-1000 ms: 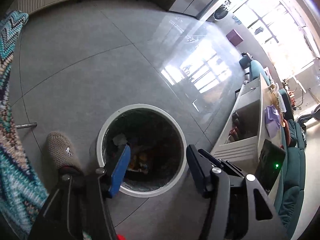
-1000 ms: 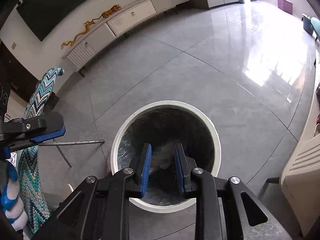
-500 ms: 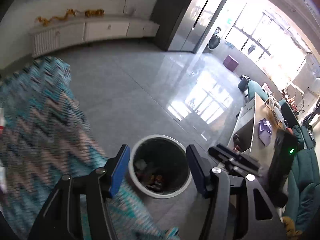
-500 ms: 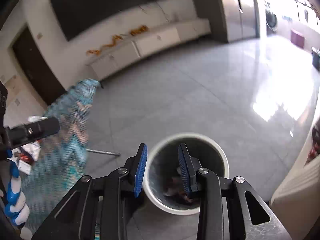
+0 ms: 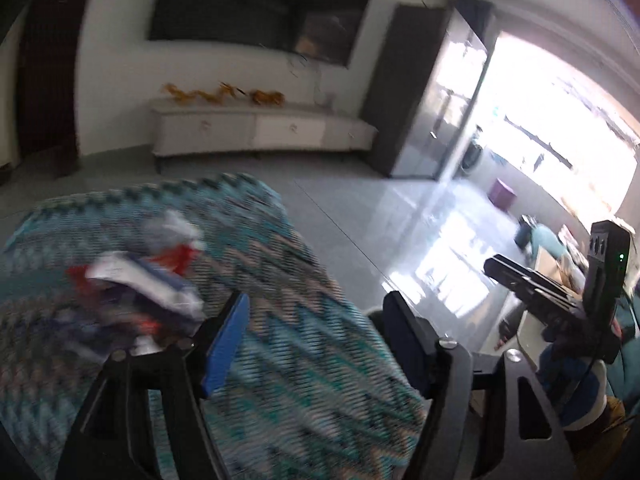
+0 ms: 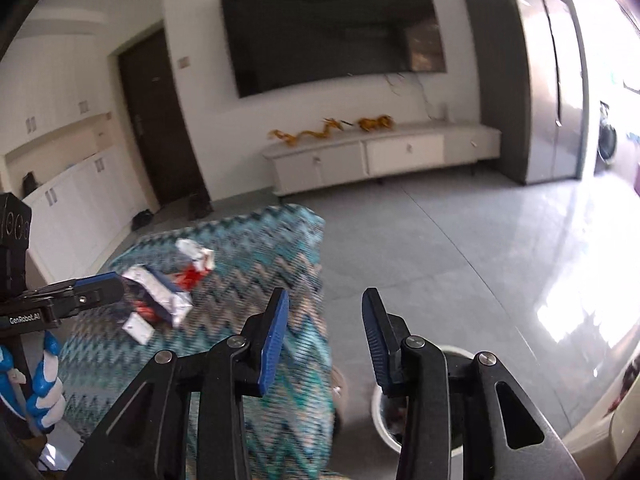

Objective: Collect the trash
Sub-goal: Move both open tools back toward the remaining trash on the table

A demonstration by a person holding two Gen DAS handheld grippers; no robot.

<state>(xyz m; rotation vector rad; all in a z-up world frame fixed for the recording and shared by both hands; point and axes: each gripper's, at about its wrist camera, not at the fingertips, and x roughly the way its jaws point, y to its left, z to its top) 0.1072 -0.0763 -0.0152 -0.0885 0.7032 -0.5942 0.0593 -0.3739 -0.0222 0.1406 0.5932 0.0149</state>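
Crumpled wrappers, white, red and blue, lie in a heap on a table under a teal zigzag cloth; the left wrist view shows them blurred. My left gripper is open and empty, just right of the heap above the cloth; it also shows in the right wrist view. My right gripper is open and empty, above the cloth's right edge. The white-rimmed trash bin stands on the floor below, mostly hidden behind my right finger.
Grey tiled floor spreads to the right. A white low cabinet and a dark TV stand along the far wall. A dark door is at the left. My right gripper body shows in the left wrist view.
Both grippers have lifted from over the bin and tilted up toward the cloth-covered table. The right jaws have opened wider. The wrapper heap has come into view.
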